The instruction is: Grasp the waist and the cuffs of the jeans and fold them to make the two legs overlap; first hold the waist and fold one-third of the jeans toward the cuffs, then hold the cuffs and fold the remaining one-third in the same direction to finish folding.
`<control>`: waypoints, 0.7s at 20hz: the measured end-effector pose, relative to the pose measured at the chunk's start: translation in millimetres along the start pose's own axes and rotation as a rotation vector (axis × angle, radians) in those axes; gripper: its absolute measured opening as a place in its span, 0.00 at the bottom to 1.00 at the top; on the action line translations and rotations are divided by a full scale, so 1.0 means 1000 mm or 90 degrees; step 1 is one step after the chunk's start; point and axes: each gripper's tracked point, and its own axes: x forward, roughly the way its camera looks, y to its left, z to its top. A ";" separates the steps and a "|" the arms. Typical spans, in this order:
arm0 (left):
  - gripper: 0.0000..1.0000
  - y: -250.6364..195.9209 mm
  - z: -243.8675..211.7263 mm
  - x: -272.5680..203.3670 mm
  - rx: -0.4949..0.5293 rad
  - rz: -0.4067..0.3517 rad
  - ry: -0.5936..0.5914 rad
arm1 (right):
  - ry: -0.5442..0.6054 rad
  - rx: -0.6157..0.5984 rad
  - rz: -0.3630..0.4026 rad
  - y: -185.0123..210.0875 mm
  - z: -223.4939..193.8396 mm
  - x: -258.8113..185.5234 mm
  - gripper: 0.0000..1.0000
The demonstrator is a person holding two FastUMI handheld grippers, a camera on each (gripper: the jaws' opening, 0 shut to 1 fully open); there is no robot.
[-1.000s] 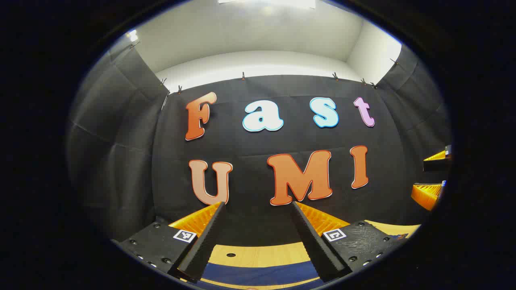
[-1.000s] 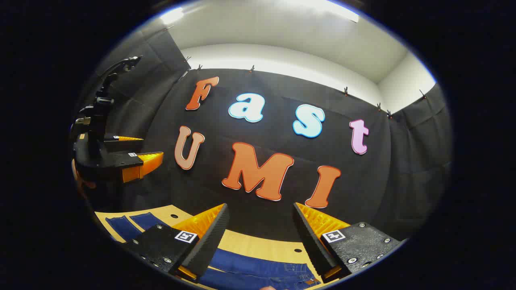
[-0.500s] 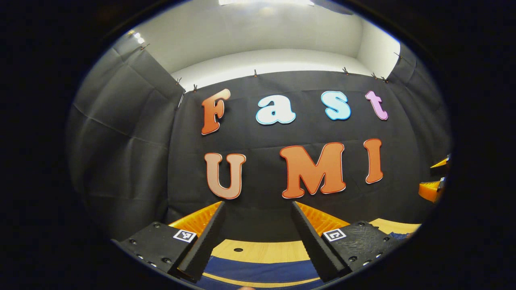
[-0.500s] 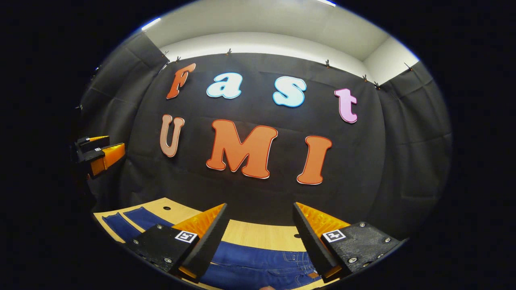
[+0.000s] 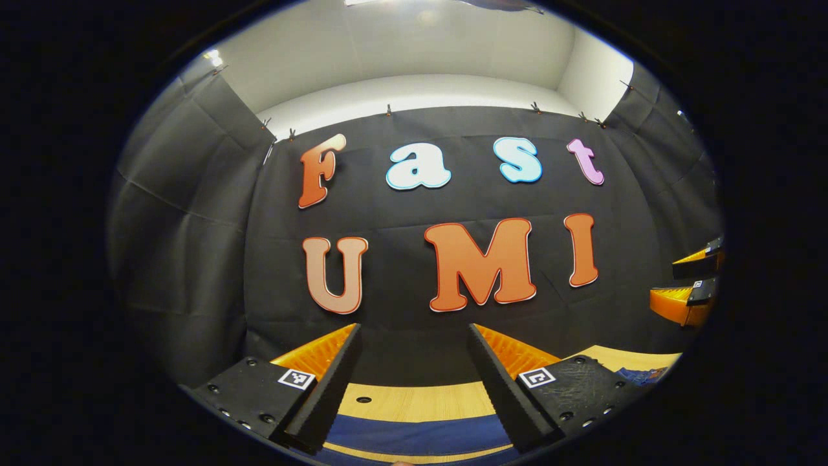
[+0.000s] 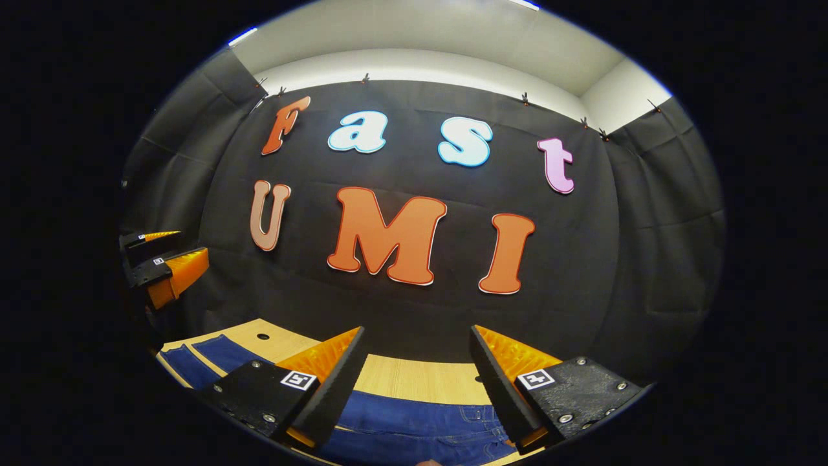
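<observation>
The jeans (image 6: pixel 414 430) lie flat on the wooden table (image 6: pixel 420 380), spread across it below both grippers. In the right gripper view the waist end with its stitching sits just under the right gripper (image 6: pixel 417 378), and the two legs run off to the left edge. In the left gripper view a strip of a leg (image 5: pixel 414 435) crosses the table (image 5: pixel 414 401) below the left gripper (image 5: pixel 414 375). Both grippers hang above the cloth with jaws wide apart and nothing between them, not touching the jeans. Each gripper also shows far off at the side of the other's view, jaws apart there too. Behind the table hangs the black cloth wall (image 6: pixel 621 259).
</observation>
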 end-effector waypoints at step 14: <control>0.99 0.115 -0.122 -0.006 -0.019 0.107 0.211 | 0.162 0.035 -0.101 -0.077 -0.092 0.020 0.97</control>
